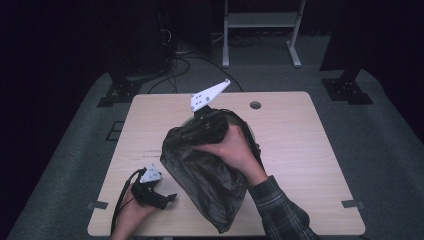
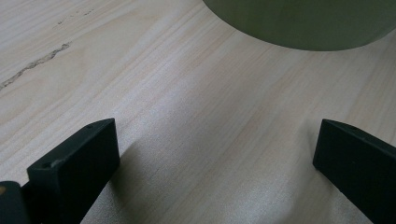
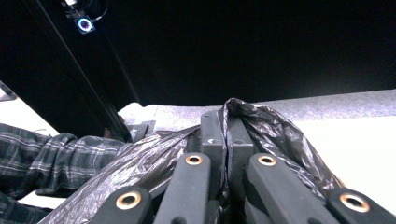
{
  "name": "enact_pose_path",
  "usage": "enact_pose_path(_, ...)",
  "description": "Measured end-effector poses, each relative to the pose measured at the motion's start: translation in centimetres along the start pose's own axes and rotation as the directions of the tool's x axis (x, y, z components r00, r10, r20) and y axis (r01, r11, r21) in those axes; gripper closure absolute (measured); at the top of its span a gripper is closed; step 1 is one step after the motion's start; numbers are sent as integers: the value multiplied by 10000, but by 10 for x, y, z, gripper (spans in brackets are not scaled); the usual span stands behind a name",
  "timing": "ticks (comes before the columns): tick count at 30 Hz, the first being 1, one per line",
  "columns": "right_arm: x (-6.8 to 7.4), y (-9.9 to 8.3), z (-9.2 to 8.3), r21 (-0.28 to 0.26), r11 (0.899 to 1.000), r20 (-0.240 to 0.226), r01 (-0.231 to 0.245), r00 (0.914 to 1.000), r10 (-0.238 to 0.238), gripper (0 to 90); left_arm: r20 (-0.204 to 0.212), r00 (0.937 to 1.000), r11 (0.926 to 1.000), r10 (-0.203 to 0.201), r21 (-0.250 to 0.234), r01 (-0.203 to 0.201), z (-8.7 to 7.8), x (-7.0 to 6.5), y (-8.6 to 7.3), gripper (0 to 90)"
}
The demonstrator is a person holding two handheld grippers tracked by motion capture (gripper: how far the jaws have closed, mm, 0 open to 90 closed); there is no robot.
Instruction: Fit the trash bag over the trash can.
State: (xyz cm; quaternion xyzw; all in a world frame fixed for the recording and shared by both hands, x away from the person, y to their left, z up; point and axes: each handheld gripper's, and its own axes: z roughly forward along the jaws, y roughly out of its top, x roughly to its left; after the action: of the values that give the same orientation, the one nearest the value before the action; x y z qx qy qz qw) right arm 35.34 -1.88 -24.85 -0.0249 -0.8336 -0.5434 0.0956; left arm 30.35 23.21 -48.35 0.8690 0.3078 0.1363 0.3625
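Black, crinkled plastic dominates the high view: a bin bag (image 1: 207, 175) lies across the middle of the pale wooden worktop (image 1: 300, 150), its long axis running from the near edge up toward the far left, draped over a round pale container (image 1: 252, 134) whose rim peeks out at the bag's far end. At that far end the right gripper (image 1: 207, 120) is clamped on the bag's rim, so the right hand is the one on the work; the left gripper (image 1: 167, 198) rests low at the near left corner, just beside the bag, which lies to its right. Dark floor, table legs and cables surround the worktop. From the left gripper view, the fingers (image 2: 74, 163) stand wide apart over bare wood grain with nothing between them, and the container's curved wall (image 2: 303, 23) sits ahead. From the right gripper view, the fingers (image 3: 212, 135) are pinched tight on a fold of bag film (image 3: 271, 126), with a plaid sleeve (image 3: 42, 149) at left and a black room beyond.
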Motion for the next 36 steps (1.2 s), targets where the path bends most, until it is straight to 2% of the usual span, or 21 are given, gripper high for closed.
enact_pose_path(5,-4,3,6,-35,10000,-100,-84,9999,83,884,6,10000,10000,0,1,0,0,0,0,0)
enact_pose_path(8,-4,2,6,188,9998,87,-77,9999,76,882,4,10000,10000,2,1,-2,0,0,0,0)
enact_pose_path(9,-5,-2,1,349,9992,363,-170,9992,157,877,4,10000,10000,1,1,-1,0,0,0,0)
enact_pose_path(12,-7,-6,-5,326,9991,524,-280,9983,263,872,8,10000,10000,-2,4,2,0,0,0,0)
enact_pose_path(13,-9,-11,-12,367,9984,826,-424,9958,392,866,10,10000,10000,0,4,0,0,0,0,0)
enact_pose_path(17,-15,-22,-25,493,9961,1357,-727,9886,654,814,8,10000,10000,-2,7,2,0,0,0,0)
enact_pose_path(18,-15,-22,-25,493,9961,1357,-727,9886,654,814,8,10000,10000,-2,7,2,0,0,0,0)
enact_pose_path(19,-18,-26,-30,580,9949,1704,-830,9827,720,755,10,10000,10000,1,7,-1,0,0,0,0)
enact_pose_path(20,-18,-26,-30,580,9949,1704,-830,9827,720,755,10,10000,10000,1,7,-1,0,0,0,0)
enact_pose_path(21,-19,-27,-32,634,9940,1839,-889,9800,759,706,10,10000,10000,3,6,-3,0,0,0,0)
enact_pose_path(23,-20,-30,-38,811,9908,2474,-1083,9651,853,611,10,10000,10000,1,8,-1,0,0,0,0)
enact_pose_path(28,-18,-30,-48,687,9921,2752,-1050,9579,823,564,16,10000,10000,-1,9,1,0,0,0,0)
enact_pose_path(29,-14,-31,-55,769,9923,2987,-976,9517,704,543,14,10000,10000,0,8,0,0,0,0,0)
enact_pose_path(30,-14,-31,-55,769,9923,2987,-976,9517,704,543,14,10000,10000,0,9,0,0,0,0,0)
enact_pose_path(31,-11,-33,-63,697,9932,3150,-931,9467,666,536,10,10000,10000,2,7,-2,0,0,0,0)
enact_pose_path(35,-6,-38,-76,565,9940,3336,-941,9401,701,528,9,10000,10000,3,7,-3,0,0,0,0)
enact_pose_path(36,-5,-41,-82,530,9942,3445,-938,9362,699,525,13,10000,10000,2,10,-2,0,0,0,0)
